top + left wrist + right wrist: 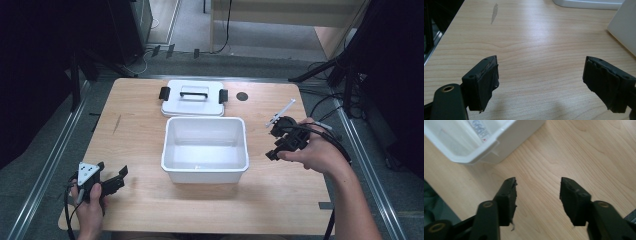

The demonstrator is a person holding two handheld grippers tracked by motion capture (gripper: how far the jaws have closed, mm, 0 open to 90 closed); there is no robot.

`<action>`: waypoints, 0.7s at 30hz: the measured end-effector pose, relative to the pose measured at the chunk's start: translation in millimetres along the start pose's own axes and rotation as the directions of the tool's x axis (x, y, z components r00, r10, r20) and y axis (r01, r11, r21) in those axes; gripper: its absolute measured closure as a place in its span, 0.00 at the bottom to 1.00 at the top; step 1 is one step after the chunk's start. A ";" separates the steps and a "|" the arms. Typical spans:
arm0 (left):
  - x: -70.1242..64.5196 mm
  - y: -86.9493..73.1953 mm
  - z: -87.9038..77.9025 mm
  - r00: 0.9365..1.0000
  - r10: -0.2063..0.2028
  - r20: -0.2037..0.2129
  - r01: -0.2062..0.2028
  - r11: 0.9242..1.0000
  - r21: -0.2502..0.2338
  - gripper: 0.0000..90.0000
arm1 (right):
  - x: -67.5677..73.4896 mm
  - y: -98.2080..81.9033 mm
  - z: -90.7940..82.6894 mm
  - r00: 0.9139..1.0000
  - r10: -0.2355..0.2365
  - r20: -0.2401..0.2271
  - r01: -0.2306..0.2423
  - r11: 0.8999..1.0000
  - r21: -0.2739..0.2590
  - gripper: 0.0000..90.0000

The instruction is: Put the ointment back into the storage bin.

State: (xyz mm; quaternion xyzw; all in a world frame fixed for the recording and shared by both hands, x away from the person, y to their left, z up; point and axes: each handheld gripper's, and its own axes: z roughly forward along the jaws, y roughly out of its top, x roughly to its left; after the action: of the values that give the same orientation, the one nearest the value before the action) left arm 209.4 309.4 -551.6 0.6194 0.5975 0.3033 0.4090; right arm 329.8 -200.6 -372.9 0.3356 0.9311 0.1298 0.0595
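Bin (pixel 205 150), empty, sits left of the right gripper (pixel 278 141), whose spread, empty jaws could clip its rim and shove it.

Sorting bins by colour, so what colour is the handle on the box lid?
Black, on a white lid; the high view shows it best.

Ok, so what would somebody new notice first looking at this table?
Probably the open white bin at the middle of the wooden table, with its white lid lying flat just behind it. Then the hand-held grippers: the left gripper near the table's front left corner, the right gripper beside the bin's right wall, both open.
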 end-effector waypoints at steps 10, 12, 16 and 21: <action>0.3 0.0 -0.3 1.000 0.002 -0.003 -0.002 1.000 0.003 0.16 | -20.9 -42.5 18.1 0.971 0.217 0.103 -0.202 0.970 -0.139 0.00; 0.3 0.0 -0.3 1.000 0.002 -0.004 -0.001 1.000 0.002 0.16 | -23.3 -50.5 21.0 0.958 0.259 0.125 -0.234 0.955 -0.184 0.00; 0.1 0.0 -0.3 1.000 0.003 -0.004 -0.003 1.000 0.002 0.16 | -25.7 -69.8 31.3 0.940 0.306 0.150 -0.258 0.927 -0.271 0.00; 0.2 0.0 -0.5 1.000 0.002 -0.004 -0.002 1.000 0.001 0.16 | -29.8 -93.2 43.8 0.910 0.386 0.154 -0.308 0.875 -0.373 0.00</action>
State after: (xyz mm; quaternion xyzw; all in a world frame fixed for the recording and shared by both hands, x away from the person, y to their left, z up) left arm 209.0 309.6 -551.5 0.6197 0.5978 0.3049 0.4070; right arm 304.5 -279.8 -440.5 0.4950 0.8058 0.2588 0.1966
